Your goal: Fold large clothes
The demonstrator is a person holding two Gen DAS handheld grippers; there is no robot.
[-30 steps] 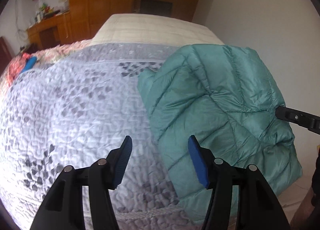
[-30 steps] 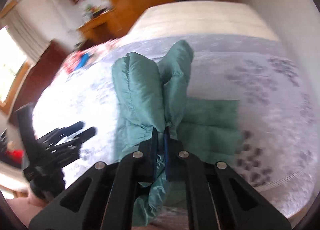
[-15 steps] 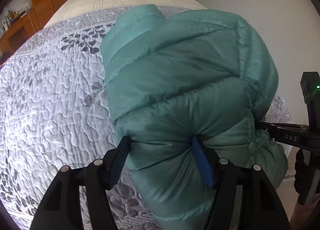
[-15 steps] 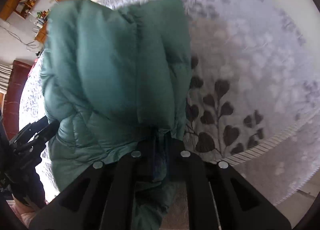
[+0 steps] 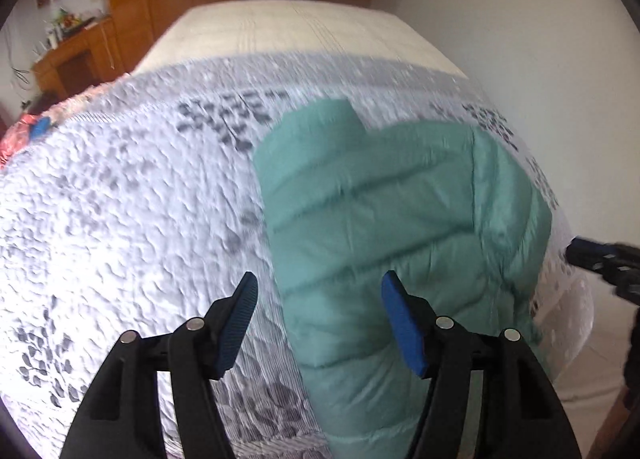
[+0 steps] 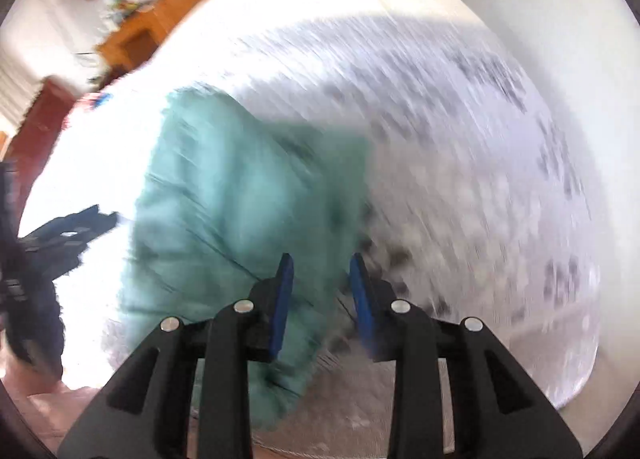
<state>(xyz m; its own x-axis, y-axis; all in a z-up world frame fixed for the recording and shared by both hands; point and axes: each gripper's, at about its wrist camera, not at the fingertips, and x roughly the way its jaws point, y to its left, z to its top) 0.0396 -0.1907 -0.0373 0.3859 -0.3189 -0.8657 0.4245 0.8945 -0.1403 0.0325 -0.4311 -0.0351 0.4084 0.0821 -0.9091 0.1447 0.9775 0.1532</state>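
Observation:
A teal quilted puffer jacket (image 5: 400,227) lies folded into a compact bundle on the grey-and-white patterned bedspread (image 5: 120,219), near the bed's front right corner. My left gripper (image 5: 318,319) is open and empty, hovering above the jacket's near left edge. My right gripper (image 6: 322,295) is open and empty, above the jacket's (image 6: 224,219) near right edge. The right wrist view is blurred by motion. Each gripper shows at the edge of the other's view: the right one (image 5: 600,263), the left one (image 6: 64,235).
The bed's far half is a bare cream mattress (image 5: 296,31). A white wall (image 5: 540,59) runs along the bed's right side. Wooden wardrobe and desk (image 5: 80,55) stand at the back left. A floral quilt with a blue object (image 5: 40,127) lies at the left edge.
My right gripper has opened and let go of the jacket. The jacket, lifted close to the cameras half a second ago, now lies on the bed. Both grippers have drawn back from it.

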